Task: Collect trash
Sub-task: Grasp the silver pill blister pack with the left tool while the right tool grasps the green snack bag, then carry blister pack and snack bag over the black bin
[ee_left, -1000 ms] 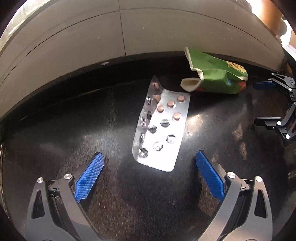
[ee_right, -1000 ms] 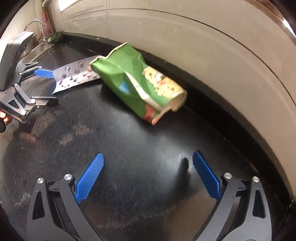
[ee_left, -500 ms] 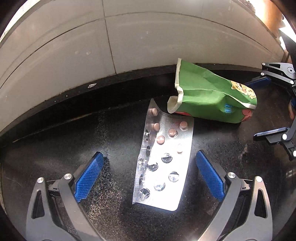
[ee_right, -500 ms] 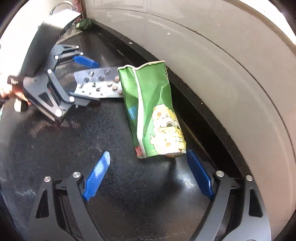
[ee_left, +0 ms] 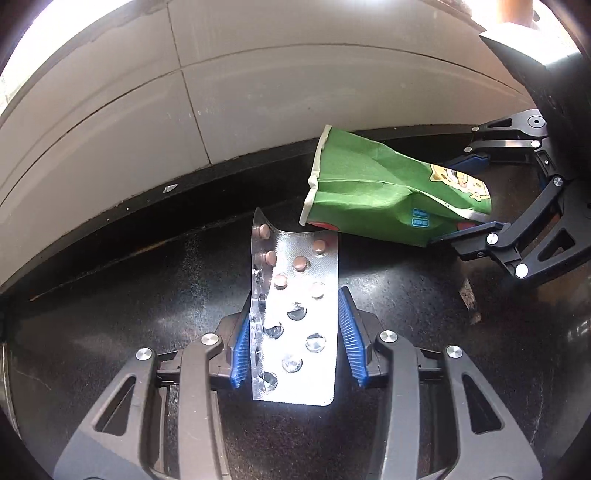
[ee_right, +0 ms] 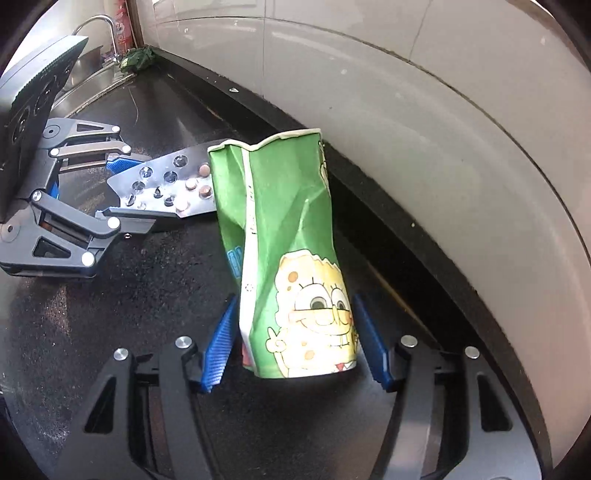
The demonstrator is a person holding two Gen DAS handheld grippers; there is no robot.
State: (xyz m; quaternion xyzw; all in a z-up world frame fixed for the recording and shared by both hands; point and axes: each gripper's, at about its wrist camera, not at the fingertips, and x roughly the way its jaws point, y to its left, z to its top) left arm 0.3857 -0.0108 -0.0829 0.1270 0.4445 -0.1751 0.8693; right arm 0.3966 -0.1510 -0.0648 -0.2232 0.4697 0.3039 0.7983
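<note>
A silver pill blister pack (ee_left: 295, 314) lies on the black counter between the blue pads of my left gripper (ee_left: 294, 334); the jaws have closed in on its two long edges. It also shows in the right wrist view (ee_right: 170, 188). A crushed green paper cup with a cartoon print (ee_right: 291, 266) lies on its side between the pads of my right gripper (ee_right: 295, 347), whose jaws press its printed end. The cup (ee_left: 384, 199) shows in the left wrist view too, its open rim touching the blister pack's far end.
The black counter (ee_left: 110, 314) ends at a white tiled wall (ee_left: 258, 92) just behind both items. A sink with a tap (ee_right: 96, 33) and a green cloth (ee_right: 138, 59) lie far along the counter. The two grippers work close together.
Both grippers have moved forward over their items and their jaws have closed from wide open: the left onto the blister pack, the right onto the green cup.
</note>
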